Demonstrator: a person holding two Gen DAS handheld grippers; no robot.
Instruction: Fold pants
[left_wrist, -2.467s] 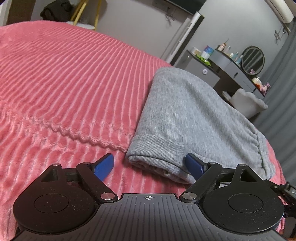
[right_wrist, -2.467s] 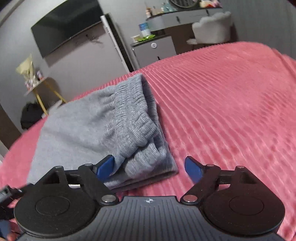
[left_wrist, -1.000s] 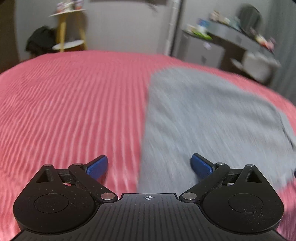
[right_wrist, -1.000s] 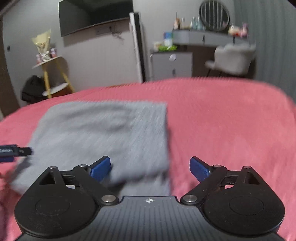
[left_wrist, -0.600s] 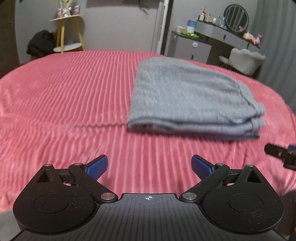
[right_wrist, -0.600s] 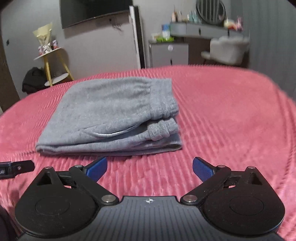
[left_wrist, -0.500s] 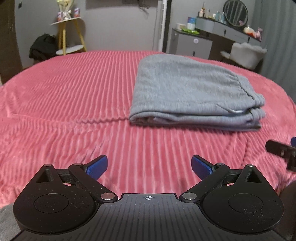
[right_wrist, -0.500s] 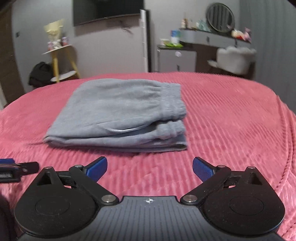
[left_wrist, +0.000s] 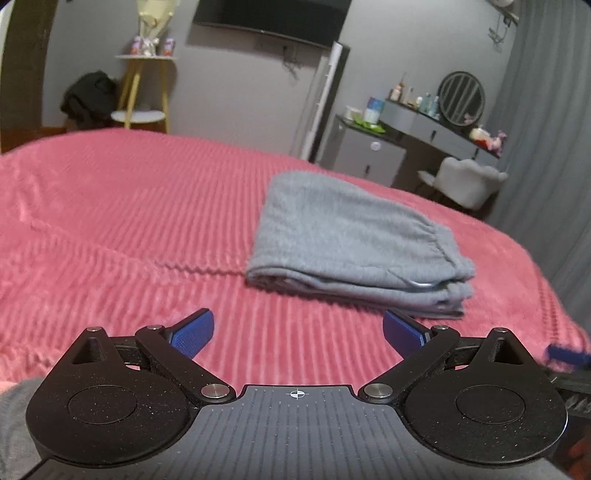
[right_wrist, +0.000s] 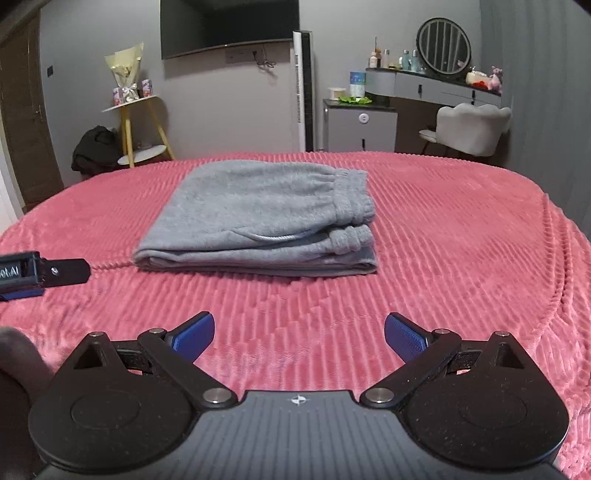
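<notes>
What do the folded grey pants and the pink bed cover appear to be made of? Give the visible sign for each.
Grey pants: seemingly a soft fleece or jersey knit, matte; slightly fuzzy surface, gathered elastic waistband, thick rounded fold edges.

Pink bed cover: probably plush ribbed fleece or velvet-like fabric; raised parallel ridges with a faint sheen. The exact fibre cannot be told for either.

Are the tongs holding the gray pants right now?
No, both the left tongs and right tongs are open and empty, and the folded gray pants lie apart on the pink blanket.
</notes>
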